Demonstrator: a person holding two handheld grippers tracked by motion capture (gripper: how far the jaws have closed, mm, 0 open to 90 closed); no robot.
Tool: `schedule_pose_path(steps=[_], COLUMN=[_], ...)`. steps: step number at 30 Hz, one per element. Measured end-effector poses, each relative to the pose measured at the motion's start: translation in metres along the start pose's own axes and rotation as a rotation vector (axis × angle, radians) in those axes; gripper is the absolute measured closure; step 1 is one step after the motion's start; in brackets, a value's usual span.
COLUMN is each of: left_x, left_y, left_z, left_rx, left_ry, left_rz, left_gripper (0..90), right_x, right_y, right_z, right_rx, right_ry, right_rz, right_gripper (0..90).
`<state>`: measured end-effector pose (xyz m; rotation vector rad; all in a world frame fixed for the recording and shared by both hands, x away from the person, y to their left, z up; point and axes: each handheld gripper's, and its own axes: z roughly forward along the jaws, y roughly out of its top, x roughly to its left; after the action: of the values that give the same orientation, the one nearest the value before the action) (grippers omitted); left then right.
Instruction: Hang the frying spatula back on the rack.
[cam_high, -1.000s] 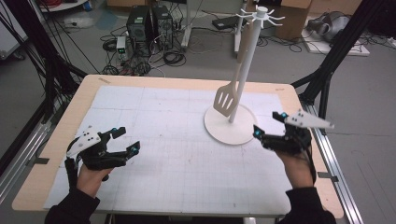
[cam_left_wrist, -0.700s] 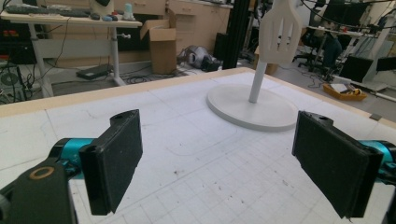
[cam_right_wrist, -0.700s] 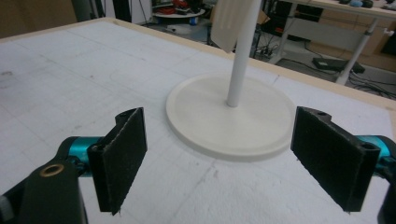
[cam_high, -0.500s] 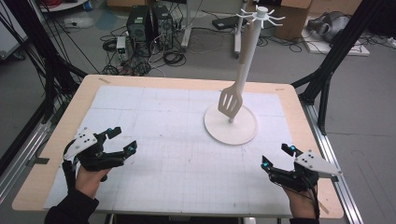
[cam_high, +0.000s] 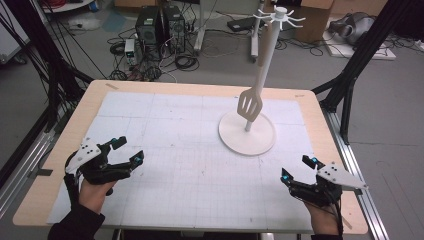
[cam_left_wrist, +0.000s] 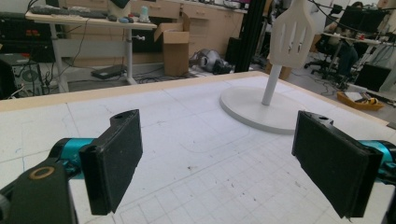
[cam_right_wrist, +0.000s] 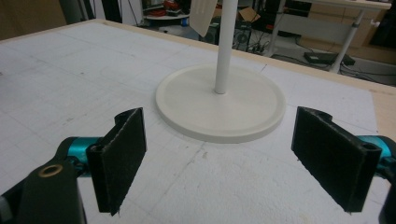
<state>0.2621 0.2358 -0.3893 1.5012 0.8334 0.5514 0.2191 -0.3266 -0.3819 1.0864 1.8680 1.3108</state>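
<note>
A white utensil stand (cam_high: 247, 132) with a round base and a tall pole stands right of the table's middle. A cream slotted spatula (cam_high: 249, 105) hangs from its hooked top (cam_high: 278, 16), blade down by the pole. My left gripper (cam_high: 127, 150) rests open near the front left, with nothing between its pads. Near the front right my right gripper (cam_high: 296, 168) is open and empty too. Ahead of my left gripper (cam_left_wrist: 219, 154), the spatula (cam_left_wrist: 292, 35) and the stand's base (cam_left_wrist: 261, 109) appear. My right gripper (cam_right_wrist: 219, 161) faces the base (cam_right_wrist: 219, 102) from close by.
A white gridded mat (cam_high: 185, 150) covers the wooden table (cam_high: 95, 95). Black frame legs (cam_high: 350, 75) stand at the table's sides. Computers and cables (cam_high: 155, 30) lie on the floor beyond the far edge.
My right gripper has pulled back from beside the stand's base to the front right of the table. The left gripper has barely moved. The spatula still hangs on the stand.
</note>
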Motion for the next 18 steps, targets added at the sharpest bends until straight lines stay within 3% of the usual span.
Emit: schedule_pose_path(steps=[18], left_x=[-0.0012], left_y=[-0.0019], left_z=[0.0022], left_rx=[0.022], left_ry=[-0.002], left_rz=[0.009], left_gripper=[16.7], right_x=[-0.0022], right_y=[-0.0015], right_z=[0.0018], right_rx=[0.011], right_ry=[-0.01], right_rz=[0.005], right_gripper=[16.9])
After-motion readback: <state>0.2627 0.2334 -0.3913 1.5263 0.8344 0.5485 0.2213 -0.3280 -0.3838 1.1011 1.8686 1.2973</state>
